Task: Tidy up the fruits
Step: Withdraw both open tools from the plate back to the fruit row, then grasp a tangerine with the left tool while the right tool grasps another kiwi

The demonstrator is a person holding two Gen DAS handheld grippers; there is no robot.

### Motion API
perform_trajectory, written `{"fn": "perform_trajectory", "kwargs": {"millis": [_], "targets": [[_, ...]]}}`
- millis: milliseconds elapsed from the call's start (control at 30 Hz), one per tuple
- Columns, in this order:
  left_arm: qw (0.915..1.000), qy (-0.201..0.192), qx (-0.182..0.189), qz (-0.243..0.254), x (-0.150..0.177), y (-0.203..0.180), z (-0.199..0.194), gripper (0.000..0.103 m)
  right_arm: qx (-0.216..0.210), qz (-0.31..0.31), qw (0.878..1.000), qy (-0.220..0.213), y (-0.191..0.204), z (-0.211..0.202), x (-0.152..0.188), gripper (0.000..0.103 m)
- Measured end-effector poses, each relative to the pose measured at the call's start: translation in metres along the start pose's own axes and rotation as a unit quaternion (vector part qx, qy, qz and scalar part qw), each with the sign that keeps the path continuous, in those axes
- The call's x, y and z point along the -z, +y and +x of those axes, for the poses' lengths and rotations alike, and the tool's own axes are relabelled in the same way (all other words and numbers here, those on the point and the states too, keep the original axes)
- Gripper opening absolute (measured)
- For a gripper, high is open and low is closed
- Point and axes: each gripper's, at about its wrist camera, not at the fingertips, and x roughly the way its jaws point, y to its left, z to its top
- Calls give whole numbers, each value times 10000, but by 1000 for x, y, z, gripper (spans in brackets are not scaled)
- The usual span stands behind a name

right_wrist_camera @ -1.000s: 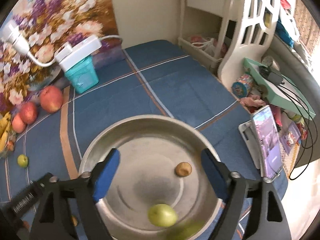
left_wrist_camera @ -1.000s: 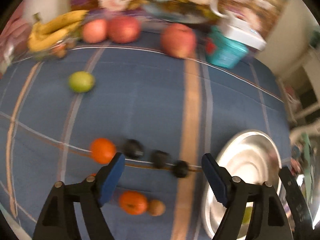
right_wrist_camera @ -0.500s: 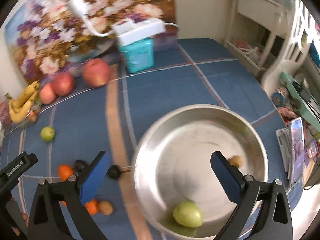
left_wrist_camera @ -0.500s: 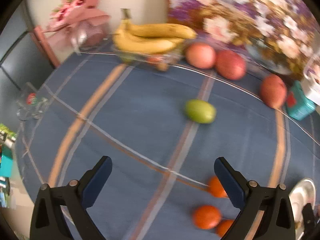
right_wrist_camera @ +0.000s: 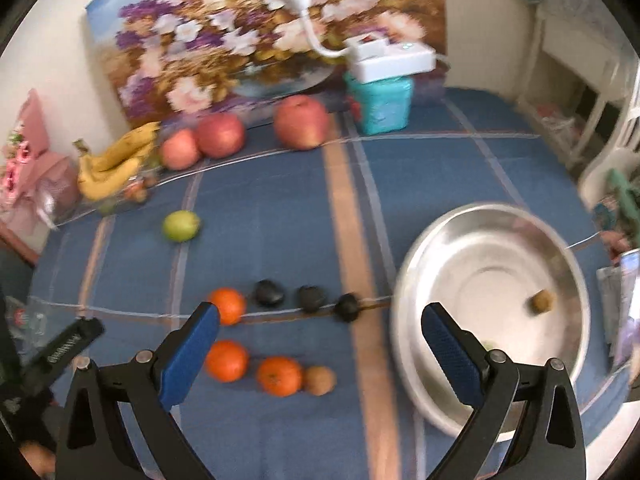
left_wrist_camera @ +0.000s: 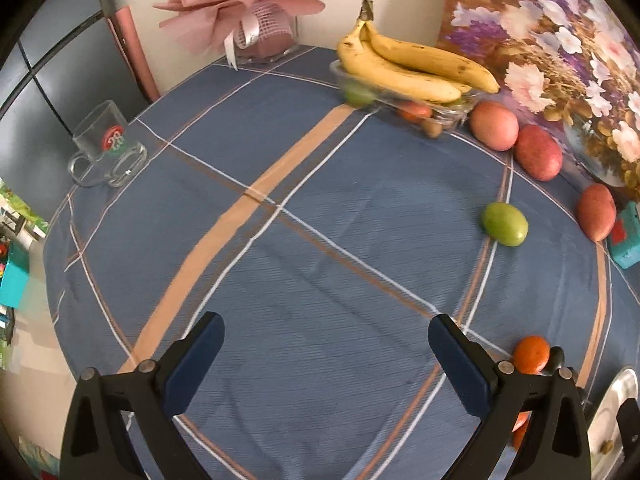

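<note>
Both grippers are open and empty. In the right wrist view my right gripper hovers over three oranges, three dark plums and a small brown fruit. A steel bowl on the right holds another brown fruit. A green fruit lies apart on the cloth. In the left wrist view my left gripper is above bare cloth; the green fruit lies far right, an orange by the right finger.
Bananas lie on a glass dish at the back, with three red apples beside them. A glass mug stands at the left edge. A teal box and a flower painting stand behind. The bouquet is back left.
My left gripper swung left, from the plums and bowl to the table's left half. My right gripper swung left off the bowl to above the oranges and plums.
</note>
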Motion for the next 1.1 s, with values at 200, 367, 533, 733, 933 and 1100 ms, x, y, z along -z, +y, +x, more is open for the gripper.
{"fn": "perform_trajectory", "kwargs": {"millis": [200,367,533,733,933,1100], "targets": [[9995,62,315,-69,0,3,-5,103,-277,-61,9993,239,10,2,7,101],[9973,176,630,345,6,-21,-7,103,-405,-133,9981,453,9,4,8,101],[9906,372,1082,754,15,-47,-9,103,-420,-63,9956,835,5,20,15,101],[9828,691,1492,837,22,-64,-4,103,-269,-60,9949,975,4,31,19,100],[9708,1206,1877,880,32,-82,12,102,-123,2,9928,1189,-4,42,23,73],[9626,1394,2041,1108,42,-101,16,89,-28,-56,9927,1206,-9,42,25,55]]}}
